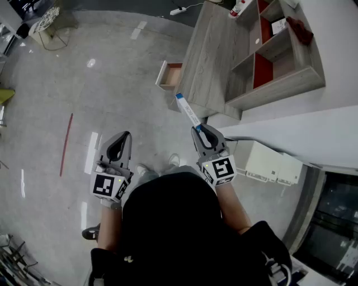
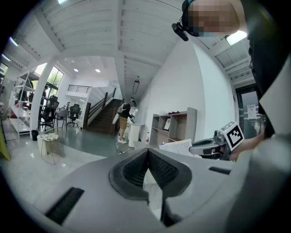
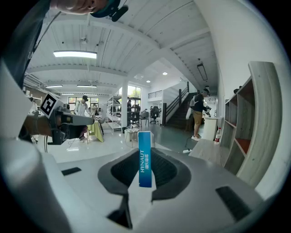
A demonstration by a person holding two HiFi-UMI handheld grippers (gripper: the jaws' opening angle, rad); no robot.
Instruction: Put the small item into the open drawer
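Observation:
A long, narrow blue and white box (image 1: 187, 110) sticks forward out of my right gripper (image 1: 198, 129), whose jaws are shut on its near end. In the right gripper view the box (image 3: 145, 159) stands upright between the pads. The open drawer (image 1: 169, 75) juts from the left side of a grey wooden cabinet (image 1: 204, 61), ahead of the box tip and a little to its left. Lower left in the head view is my left gripper (image 1: 126, 136), its jaws (image 2: 148, 151) closed together on nothing, well apart from the drawer.
A shelf unit with red backs (image 1: 268, 50) stands beyond the cabinet, with a white bottle (image 1: 237, 8) on top. White wall and a white box (image 1: 263, 162) lie to my right. A power strip (image 1: 178, 10) lies on the floor. A person (image 3: 198, 116) stands far off.

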